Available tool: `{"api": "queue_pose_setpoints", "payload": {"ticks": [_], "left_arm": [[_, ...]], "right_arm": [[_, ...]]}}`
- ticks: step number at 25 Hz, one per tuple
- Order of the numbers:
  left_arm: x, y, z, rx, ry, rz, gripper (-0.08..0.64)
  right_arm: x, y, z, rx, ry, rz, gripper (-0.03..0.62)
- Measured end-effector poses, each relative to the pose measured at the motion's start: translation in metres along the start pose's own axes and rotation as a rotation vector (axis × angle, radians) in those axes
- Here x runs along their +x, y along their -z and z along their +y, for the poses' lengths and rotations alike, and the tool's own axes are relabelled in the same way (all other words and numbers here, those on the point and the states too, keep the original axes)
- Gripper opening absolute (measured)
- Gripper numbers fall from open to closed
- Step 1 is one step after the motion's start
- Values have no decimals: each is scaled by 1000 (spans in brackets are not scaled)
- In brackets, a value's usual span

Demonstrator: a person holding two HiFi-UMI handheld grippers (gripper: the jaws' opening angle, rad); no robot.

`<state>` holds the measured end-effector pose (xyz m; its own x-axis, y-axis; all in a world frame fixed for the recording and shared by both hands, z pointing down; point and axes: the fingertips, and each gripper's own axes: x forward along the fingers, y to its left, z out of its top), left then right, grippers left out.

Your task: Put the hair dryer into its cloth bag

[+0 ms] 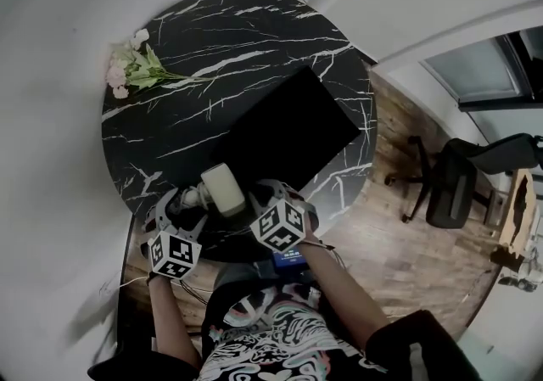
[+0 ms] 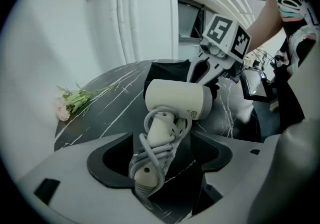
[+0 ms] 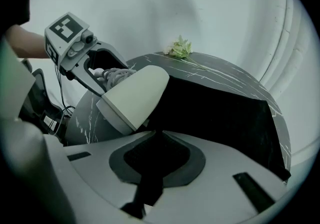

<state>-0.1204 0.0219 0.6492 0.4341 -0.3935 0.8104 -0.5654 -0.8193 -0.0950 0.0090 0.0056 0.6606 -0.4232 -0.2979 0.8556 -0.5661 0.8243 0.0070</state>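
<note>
The cream hair dryer [image 1: 222, 188] lies near the front edge of the round black marble table [image 1: 161, 129], its grey cord wound round the handle [image 2: 157, 143]. My left gripper [image 1: 188, 205] stands wide open with that handle between its jaws, and the pads stand clear of it. The flat black cloth bag [image 1: 288, 129] lies just beyond the dryer. My right gripper [image 1: 265, 197] is at the bag's near edge, beside the dryer's barrel [image 3: 132, 96]. Its jaws [image 3: 157, 135] are nearly together, with black cloth [image 3: 220, 113] running in between them.
A small bunch of pale flowers [image 1: 131, 65] lies at the table's far left. A black office chair [image 1: 458, 184] stands on the wooden floor to the right. White walls curve round behind the table.
</note>
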Motion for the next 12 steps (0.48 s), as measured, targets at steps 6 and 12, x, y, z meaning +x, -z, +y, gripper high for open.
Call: {"api": "queue_pose_setpoints", "payload": {"ticks": [6,12], "left_arm": [[10,4,2,41,-17,51,350],[17,9,1,97,-26,99,350]], "right_arm": [[-14,-8,-2,99,-35,-50,26],[-27,-16,-15,134,-29,-86,25]]}}
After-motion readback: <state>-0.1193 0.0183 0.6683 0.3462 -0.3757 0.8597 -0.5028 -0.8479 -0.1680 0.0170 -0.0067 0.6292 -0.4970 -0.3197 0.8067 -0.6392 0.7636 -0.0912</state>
